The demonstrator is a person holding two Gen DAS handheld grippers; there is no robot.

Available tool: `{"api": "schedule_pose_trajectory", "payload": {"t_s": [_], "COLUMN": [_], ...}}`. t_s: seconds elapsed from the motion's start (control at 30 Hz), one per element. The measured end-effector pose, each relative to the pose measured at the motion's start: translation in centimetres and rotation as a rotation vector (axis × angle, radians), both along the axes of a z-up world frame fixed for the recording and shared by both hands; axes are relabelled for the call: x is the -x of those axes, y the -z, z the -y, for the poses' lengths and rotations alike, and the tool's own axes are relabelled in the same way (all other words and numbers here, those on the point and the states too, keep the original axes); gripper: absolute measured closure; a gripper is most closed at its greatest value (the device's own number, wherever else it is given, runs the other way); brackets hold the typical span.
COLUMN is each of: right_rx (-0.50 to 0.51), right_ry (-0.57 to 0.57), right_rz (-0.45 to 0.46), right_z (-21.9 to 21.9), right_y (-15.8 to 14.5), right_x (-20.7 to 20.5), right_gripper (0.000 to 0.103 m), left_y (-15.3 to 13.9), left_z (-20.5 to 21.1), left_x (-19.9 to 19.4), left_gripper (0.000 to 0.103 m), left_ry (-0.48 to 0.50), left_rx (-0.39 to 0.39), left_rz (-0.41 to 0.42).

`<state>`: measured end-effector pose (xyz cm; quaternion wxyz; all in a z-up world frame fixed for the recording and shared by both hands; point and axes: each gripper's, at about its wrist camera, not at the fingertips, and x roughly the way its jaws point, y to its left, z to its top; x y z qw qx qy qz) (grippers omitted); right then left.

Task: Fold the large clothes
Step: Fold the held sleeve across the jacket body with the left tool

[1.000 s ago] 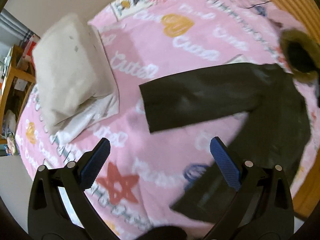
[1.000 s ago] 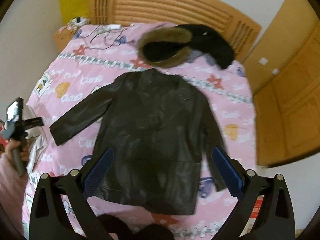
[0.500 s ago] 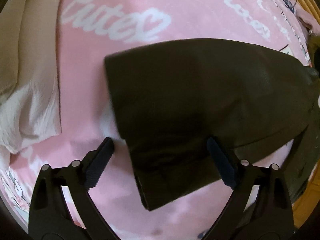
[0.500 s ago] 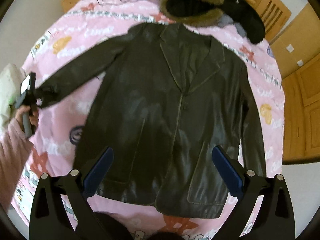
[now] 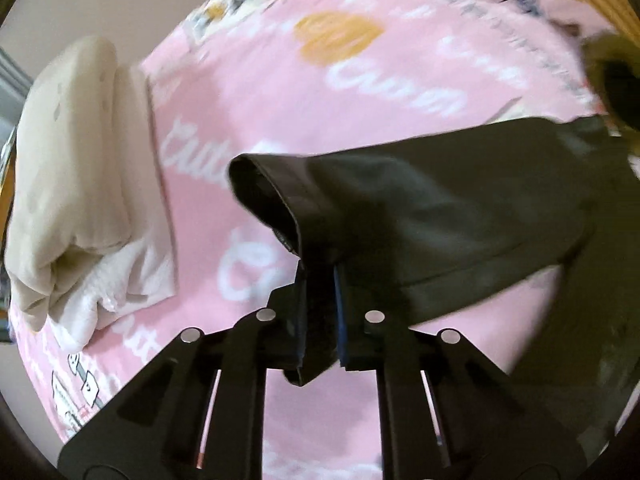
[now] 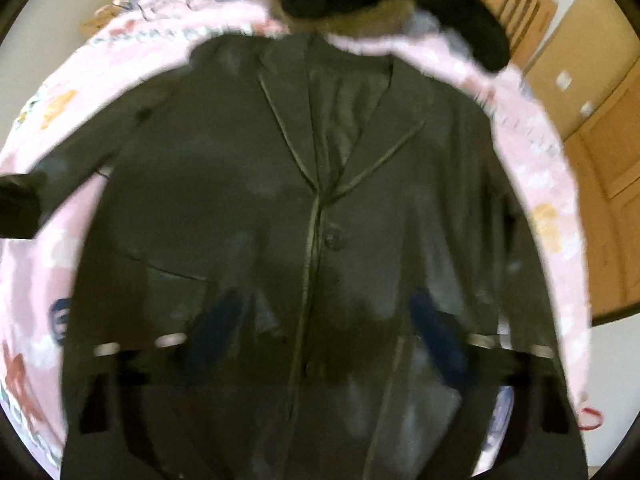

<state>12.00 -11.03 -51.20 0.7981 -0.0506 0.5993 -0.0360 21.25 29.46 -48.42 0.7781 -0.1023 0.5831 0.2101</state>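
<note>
Cuff (image 5: 288,216) of the dark leather jacket (image 6: 320,220) now sits pinched in my left jaws; my right jaws, half-closed, grip nothing yet.

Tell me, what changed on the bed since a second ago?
The left tool closed on the jacket's sleeve cuff and lifted it. The right tool dropped close over the jacket, its jaws closing, nothing gripped. The folded beige clothes stayed put.
</note>
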Motion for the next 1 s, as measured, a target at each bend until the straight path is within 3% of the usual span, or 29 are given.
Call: {"api": "schedule_pose_trajectory", "payload": {"t_s": [0.1, 0.23, 0.37, 0.53, 0.73, 0.9, 1.0], "right_rx": [-0.071, -0.125, -0.138, -0.197, -0.128, -0.078, -0.067], "right_ry": [0.101, 0.127, 0.114, 0.225, 0.358, 0.474, 0.489], "right_rz": [-0.078, -0.060, -0.042, 0.010, 0.076, 0.080, 0.080], "right_z": [2.9, 4.4, 4.9, 10.4, 20.7, 29.8, 31.8], "right_y": [5.2, 7.4, 7.0, 4.5, 2.8, 3.4, 3.4], "right_x": [-1.4, -1.6, -1.3, -0.3, 0.8, 2.8, 3.9], "right_gripper": [0.053, 0.050, 0.049, 0.049, 0.048, 0.047, 0.047], "left_y": [-3.8, -8.3, -11.4, -13.4, -11.4, -5.4, -0.6], "left_z": [4.5, 12.3, 20.7, 30.8, 41.8, 48.7, 52.0], "left_x": [-0.6, -2.3, -2.9, -3.5, -3.2, -2.1, -1.3], "left_gripper": [0.101, 0.101, 0.101, 0.101, 0.101, 0.101, 0.101], "left_ry": [0.095, 0.269, 0.428, 0.599, 0.744, 0.810, 0.861], "left_rx": [-0.008, 0.014, 0.051, 0.110, 0.202, 0.221, 0.221], "left_rz": [0.086, 0.225, 0.305, 0.347, 0.324, 0.242, 0.174]}}
